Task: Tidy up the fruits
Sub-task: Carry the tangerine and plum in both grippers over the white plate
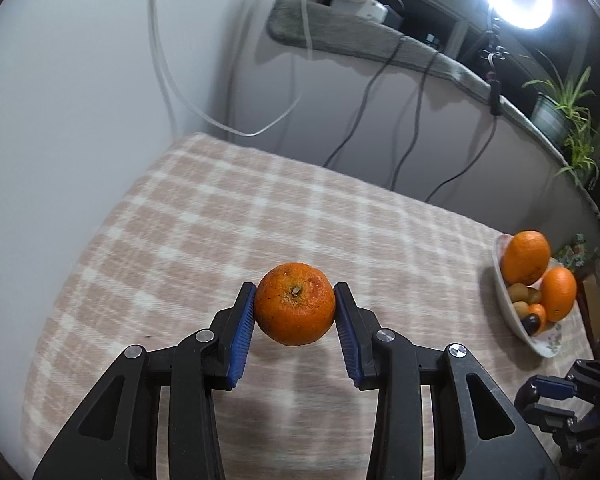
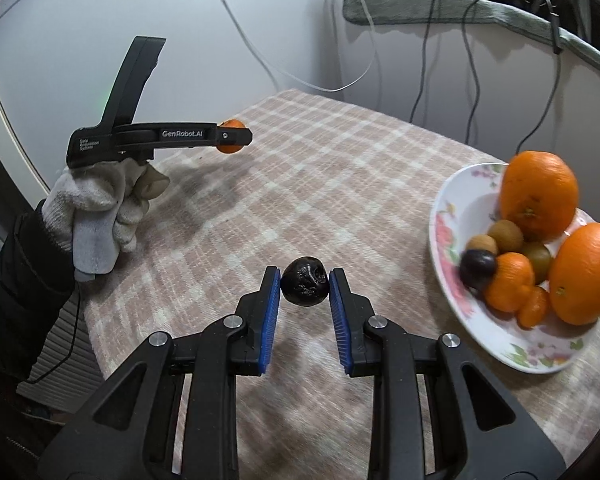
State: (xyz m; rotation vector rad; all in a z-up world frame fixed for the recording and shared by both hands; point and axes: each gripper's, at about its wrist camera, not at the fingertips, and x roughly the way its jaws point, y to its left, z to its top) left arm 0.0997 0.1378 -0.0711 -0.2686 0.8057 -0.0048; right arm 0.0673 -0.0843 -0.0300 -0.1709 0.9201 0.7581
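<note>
Gripper by gripper: your left gripper [image 1: 295, 312] is clamping a tangerine [image 1: 295, 309] above the checked bench [image 1: 204, 216], and your right gripper [image 2: 305, 286] is pinching a dark plum [image 2: 304, 286], both clear of the cloth. You are likely carrying both toward the flowered bowl [image 2: 452, 200] at the bench's right edge. Lower each fruit into a gap before letting go, since the pile is already crowding. Counting inside the bowl: two large oranges, two small tangerines, about three brownish kiwis and one dark plum.
</note>
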